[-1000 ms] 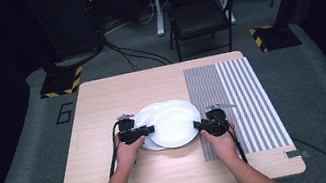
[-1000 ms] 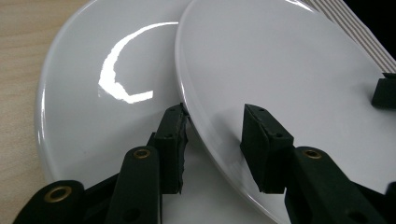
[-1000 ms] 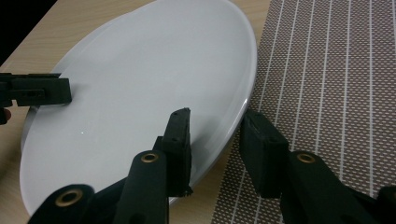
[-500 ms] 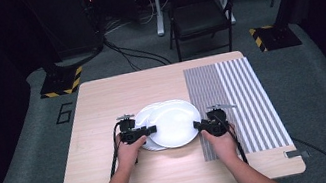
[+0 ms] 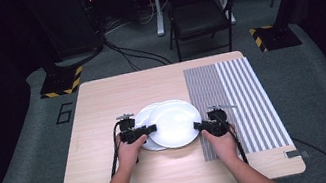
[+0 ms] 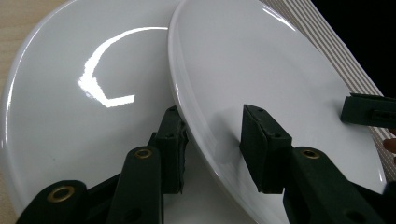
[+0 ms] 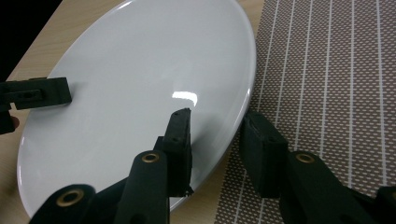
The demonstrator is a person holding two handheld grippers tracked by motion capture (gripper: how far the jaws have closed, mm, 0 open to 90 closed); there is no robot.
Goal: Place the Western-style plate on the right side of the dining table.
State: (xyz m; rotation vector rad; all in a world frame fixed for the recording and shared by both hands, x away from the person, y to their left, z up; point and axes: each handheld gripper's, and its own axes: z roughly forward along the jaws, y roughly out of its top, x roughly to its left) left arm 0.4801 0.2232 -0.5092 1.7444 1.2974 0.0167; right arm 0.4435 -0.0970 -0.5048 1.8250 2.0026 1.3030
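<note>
Two white plates overlap at the middle of the table. The top plate lies partly over the lower plate, with its right rim at the striped mat. My left gripper is open at the top plate's left rim, one jaw under it and one over it. My right gripper is open astride the right rim, one jaw above the plate and one outside it over the mat.
A brown-and-white striped mat covers the right part of the wooden table. A folding chair and a stand base are on the floor beyond the far edge.
The left gripper has edged slightly inward onto the top plate's rim. The right gripper and both plates look unmoved.
</note>
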